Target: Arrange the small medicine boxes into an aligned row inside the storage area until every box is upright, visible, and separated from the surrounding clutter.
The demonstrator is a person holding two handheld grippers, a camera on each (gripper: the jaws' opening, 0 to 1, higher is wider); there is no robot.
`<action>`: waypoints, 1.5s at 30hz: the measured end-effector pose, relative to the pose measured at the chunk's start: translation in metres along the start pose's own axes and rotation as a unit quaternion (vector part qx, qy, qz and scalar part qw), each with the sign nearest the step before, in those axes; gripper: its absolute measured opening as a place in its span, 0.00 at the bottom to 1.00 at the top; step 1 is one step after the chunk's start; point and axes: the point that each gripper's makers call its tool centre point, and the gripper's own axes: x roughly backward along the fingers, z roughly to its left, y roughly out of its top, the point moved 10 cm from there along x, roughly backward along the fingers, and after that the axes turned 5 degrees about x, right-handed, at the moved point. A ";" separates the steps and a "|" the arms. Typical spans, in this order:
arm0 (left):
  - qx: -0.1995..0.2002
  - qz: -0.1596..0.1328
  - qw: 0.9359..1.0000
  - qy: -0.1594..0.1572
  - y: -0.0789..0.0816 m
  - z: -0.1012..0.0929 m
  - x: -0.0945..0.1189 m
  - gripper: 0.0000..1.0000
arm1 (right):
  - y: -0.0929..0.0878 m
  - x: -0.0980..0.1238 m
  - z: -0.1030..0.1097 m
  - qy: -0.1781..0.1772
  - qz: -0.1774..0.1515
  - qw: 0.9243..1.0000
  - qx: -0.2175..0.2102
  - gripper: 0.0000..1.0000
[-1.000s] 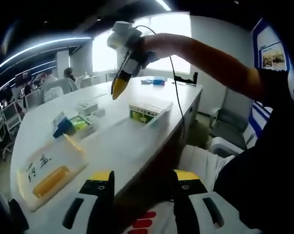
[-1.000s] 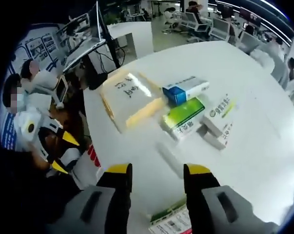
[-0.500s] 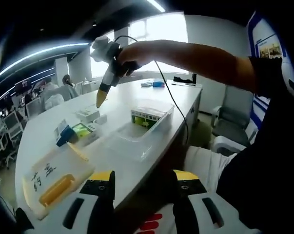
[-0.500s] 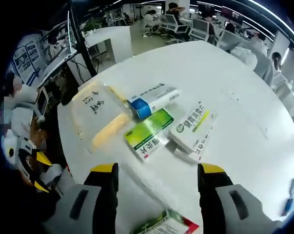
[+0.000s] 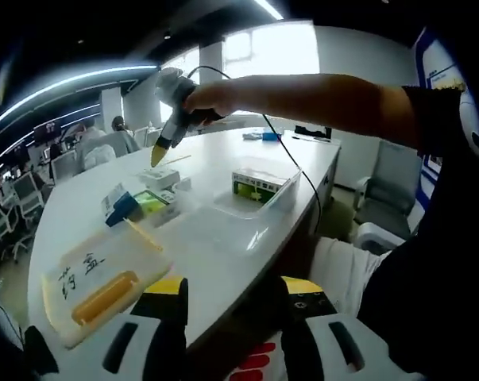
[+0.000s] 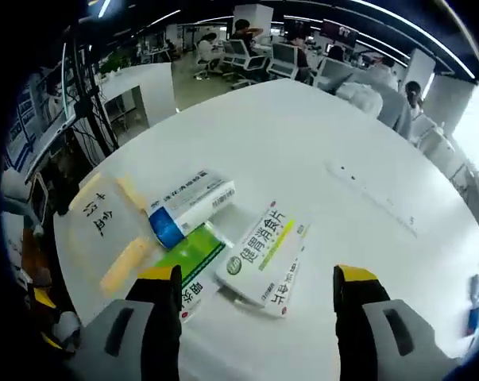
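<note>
Inspector: Since 1 s ago the right claw has travelled out over the counter; it now hovers spread and empty above the white box.

Clerk: Progress?

Inspector: Slight, I judge. 1 box stands in the clear bin. The white, green box and blue-ended box lie flat, touching, outside it.

Clerk: Left claw?

Inspector: Spread, empty, low at the counter edge.

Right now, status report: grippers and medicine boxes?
Both grippers open, empty. Right gripper above white-and-yellow box, flat beside green box. Clear plastic bin unobstructed.
</note>
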 end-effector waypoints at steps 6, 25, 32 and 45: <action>0.014 0.000 1.000 0.005 -0.004 0.006 -0.003 0.44 | 0.006 -0.014 -0.008 -0.013 0.030 0.999 -0.019 0.79; 0.034 0.012 0.999 -0.007 -0.012 0.011 -0.017 0.44 | 0.009 -0.047 -0.016 0.015 0.076 0.990 -0.122 0.80; 0.034 0.003 0.999 -0.014 -0.015 0.011 -0.016 0.45 | 0.014 -0.054 -0.015 0.011 0.101 0.989 -0.105 0.68; 0.036 0.013 0.999 -0.012 -0.025 0.012 -0.011 0.45 | 0.013 -0.067 -0.016 -0.005 0.126 0.986 -0.108 0.57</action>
